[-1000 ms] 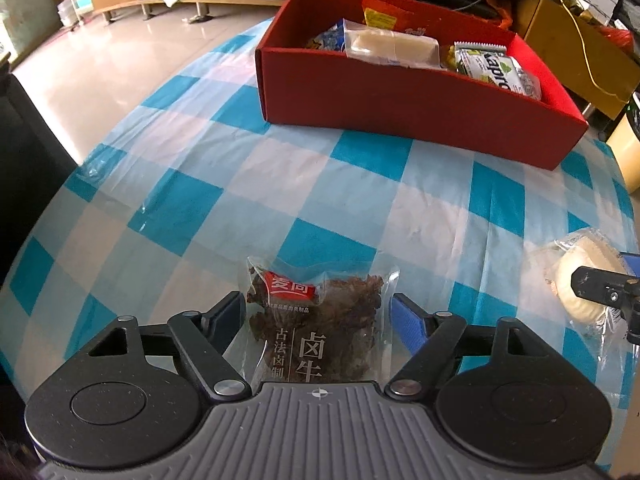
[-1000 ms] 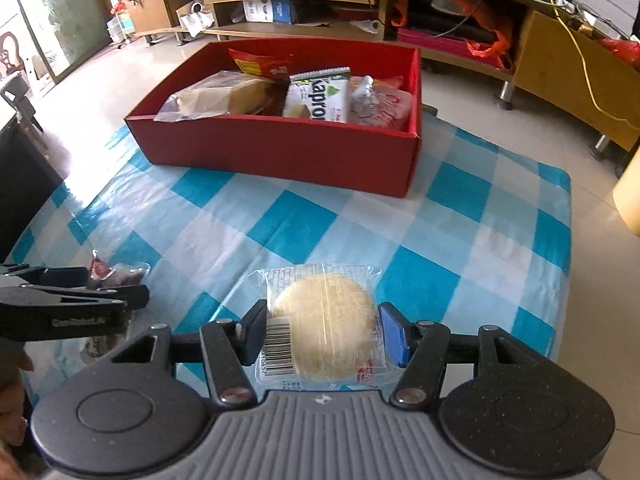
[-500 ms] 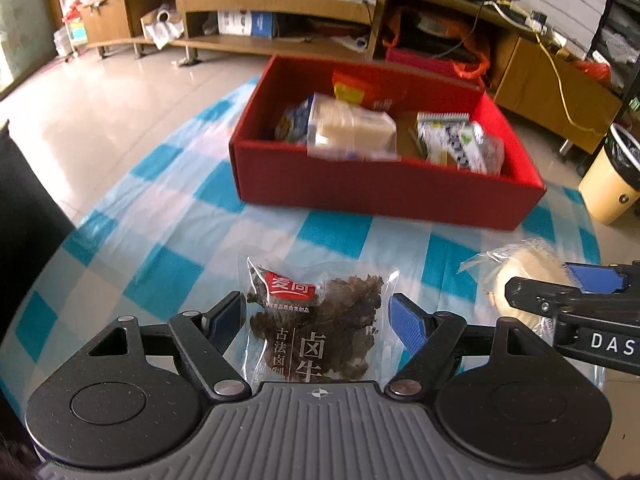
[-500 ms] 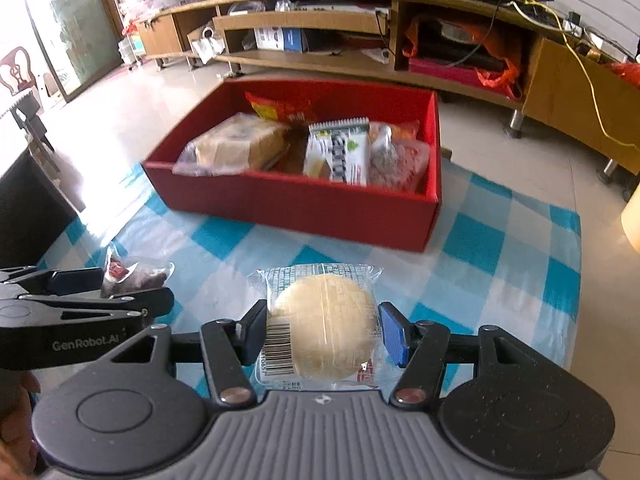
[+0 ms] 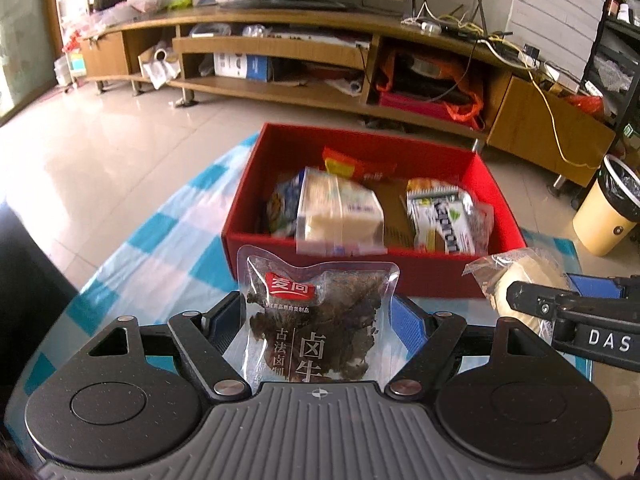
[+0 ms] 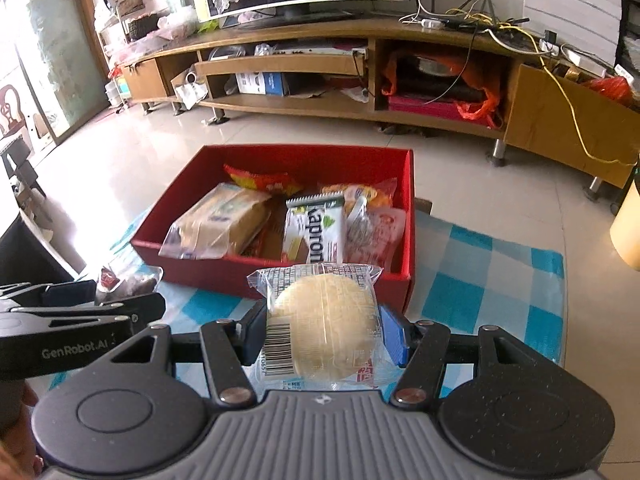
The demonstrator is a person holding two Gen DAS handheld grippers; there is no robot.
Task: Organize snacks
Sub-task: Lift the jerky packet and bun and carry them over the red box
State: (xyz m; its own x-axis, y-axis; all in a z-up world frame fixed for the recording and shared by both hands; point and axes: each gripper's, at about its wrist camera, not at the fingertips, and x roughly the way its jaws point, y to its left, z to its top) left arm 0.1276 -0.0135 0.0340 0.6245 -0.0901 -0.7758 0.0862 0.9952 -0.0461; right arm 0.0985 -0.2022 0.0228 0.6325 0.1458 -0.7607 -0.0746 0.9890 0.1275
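Observation:
My left gripper (image 5: 318,320) is shut on a clear packet of dark braised beef (image 5: 320,320) with a red label, held above the checked cloth just short of the red box (image 5: 360,276). My right gripper (image 6: 324,330) is shut on a wrapped round pale cake (image 6: 324,320), also lifted, in front of the red box (image 6: 280,280). The box holds several snacks: a wrapped bread block (image 5: 340,216), a green-and-white wafer pack (image 6: 316,232) and an orange packet (image 6: 260,180). Each gripper shows at the edge of the other's view, the right gripper (image 5: 568,308) and the left gripper (image 6: 80,304).
The blue-and-white checked cloth (image 6: 480,280) covers a low table with the tiled floor (image 5: 120,152) beyond it. A long wooden TV cabinet (image 5: 280,40) lines the far wall. A yellow bin (image 5: 608,208) stands on the floor at the right.
Both grippers have risen off the cloth with their packets and tilted up. The box interior and the cabinet behind it have come into view.

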